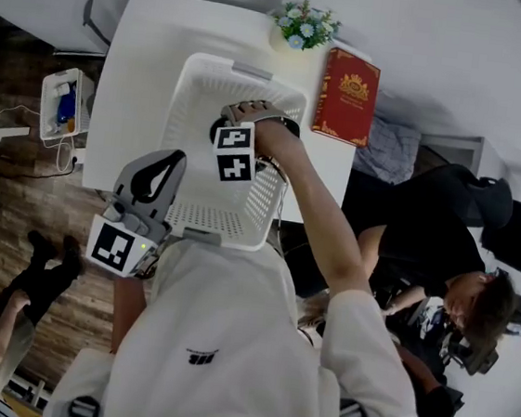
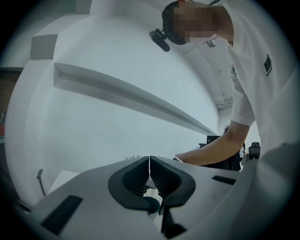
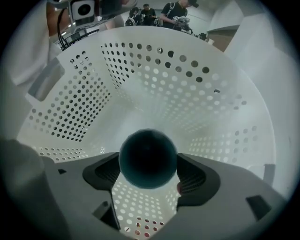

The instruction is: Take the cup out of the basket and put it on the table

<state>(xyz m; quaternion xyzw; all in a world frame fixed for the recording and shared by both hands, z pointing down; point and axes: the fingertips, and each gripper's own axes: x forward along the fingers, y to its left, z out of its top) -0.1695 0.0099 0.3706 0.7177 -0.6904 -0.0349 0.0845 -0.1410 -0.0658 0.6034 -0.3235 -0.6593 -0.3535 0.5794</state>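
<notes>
In the right gripper view a dark round cup (image 3: pixel 147 158) sits between the two black pads of my right gripper (image 3: pixel 148 163), and both pads touch its sides. All around it are the perforated walls of the white basket (image 3: pixel 187 93). From the head view my right gripper (image 1: pixel 239 133) reaches down into the basket (image 1: pixel 194 69), which stands on the white table (image 1: pixel 143 49). My left gripper (image 1: pixel 162 171) hovers by the basket's near left corner. Its jaws (image 2: pixel 149 161) are shut with nothing between them and point up at the ceiling.
A red book (image 1: pixel 346 96) lies on the table right of the basket, and a small flower pot (image 1: pixel 303 23) stands at the far edge. A person in black (image 1: pixel 441 261) sits to the right. A white box (image 1: pixel 64 101) stands off the table's left.
</notes>
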